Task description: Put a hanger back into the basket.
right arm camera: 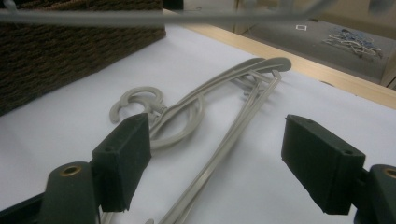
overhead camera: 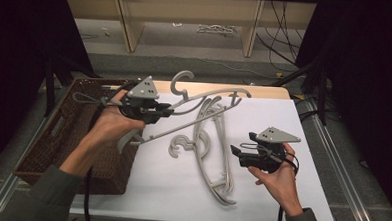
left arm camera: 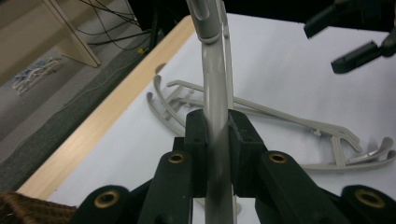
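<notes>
- The left tool (overhead camera: 156, 110) is clamped on the bar of a grey plastic hanger (overhead camera: 209, 98), holding it in the air above the desk (overhead camera: 170, 189) beside the wicker basket (overhead camera: 47, 139).
- The right tool (overhead camera: 237, 153) stands wide apart with nothing between its jaws, low over the desk.
- Two more grey hangers (overhead camera: 209, 151) lie stacked on the white desk, just beside the right tool.

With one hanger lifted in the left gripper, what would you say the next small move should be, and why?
Probably swing the left gripper leftward over the wicker basket: its jaws are shut on the raised hanger, held above the table, with the basket just beside it. The right gripper is open.
</notes>
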A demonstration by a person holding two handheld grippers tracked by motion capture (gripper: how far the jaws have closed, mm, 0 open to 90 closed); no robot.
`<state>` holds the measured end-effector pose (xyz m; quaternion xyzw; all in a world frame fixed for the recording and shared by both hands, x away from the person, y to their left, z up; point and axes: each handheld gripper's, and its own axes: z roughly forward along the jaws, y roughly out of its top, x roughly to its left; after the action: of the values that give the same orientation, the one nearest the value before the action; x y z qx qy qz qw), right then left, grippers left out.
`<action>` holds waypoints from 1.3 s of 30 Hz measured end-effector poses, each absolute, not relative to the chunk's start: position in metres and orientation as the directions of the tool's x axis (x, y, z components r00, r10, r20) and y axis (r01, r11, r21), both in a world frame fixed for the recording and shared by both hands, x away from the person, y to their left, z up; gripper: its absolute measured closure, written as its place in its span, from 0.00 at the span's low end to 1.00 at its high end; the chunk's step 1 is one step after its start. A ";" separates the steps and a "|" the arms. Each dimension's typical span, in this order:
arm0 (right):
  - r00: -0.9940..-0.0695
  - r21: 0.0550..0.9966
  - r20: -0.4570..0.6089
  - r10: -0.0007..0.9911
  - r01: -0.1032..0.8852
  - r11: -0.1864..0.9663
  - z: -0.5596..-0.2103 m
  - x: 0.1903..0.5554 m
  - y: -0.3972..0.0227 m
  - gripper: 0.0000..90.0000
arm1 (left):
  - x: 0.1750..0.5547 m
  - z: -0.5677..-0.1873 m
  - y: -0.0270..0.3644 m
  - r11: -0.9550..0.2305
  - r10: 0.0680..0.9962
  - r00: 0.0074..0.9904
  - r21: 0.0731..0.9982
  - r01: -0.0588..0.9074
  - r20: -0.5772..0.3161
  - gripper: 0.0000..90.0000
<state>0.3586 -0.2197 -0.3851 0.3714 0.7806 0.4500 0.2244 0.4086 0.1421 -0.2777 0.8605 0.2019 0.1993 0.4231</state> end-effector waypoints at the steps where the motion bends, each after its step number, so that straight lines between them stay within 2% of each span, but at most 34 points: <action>1: -0.627 0.868 -0.017 0.778 0.377 0.323 -0.386 0.358 -0.220 0.28 | 0.408 -0.274 0.146 -0.562 0.521 0.833 0.808 0.174 0.183 0.89; 6: -0.628 0.862 -0.017 0.778 0.385 0.330 -0.391 0.354 -0.220 0.28 | 0.408 -0.262 0.168 -0.528 0.567 0.804 0.828 0.188 0.179 0.89; 7: -0.631 0.864 -0.014 0.775 0.383 0.327 -0.392 0.353 -0.220 0.28 | 0.407 -0.260 0.182 -0.513 0.594 0.787 0.831 0.213 0.165 0.89; 10: -0.624 0.865 -0.020 0.781 0.381 0.326 -0.395 0.350 -0.220 0.27 | 0.405 -0.262 0.198 -0.483 0.619 0.772 0.844 0.234 0.141 0.89; 16: -0.631 0.859 -0.015 0.776 0.389 0.333 -0.400 0.348 -0.219 0.27 | 0.404 -0.266 0.232 -0.475 0.666 0.730 0.841 0.257 0.153 0.89; 27: -0.629 0.857 -0.014 0.778 0.393 0.333 -0.403 0.345 -0.221 0.27 | 0.402 -0.284 0.286 -0.400 0.765 0.633 0.859 0.319 0.121 0.89; 39: -0.633 0.856 -0.014 0.774 0.393 0.336 -0.407 0.344 -0.221 0.26 | 0.397 -0.302 0.328 -0.351 0.815 0.572 0.869 0.348 0.100 0.89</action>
<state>0.3441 -0.2208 -0.4066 0.3699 0.7884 0.4416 0.2157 0.3974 0.3282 -0.3018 0.7756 0.3748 0.2716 0.4291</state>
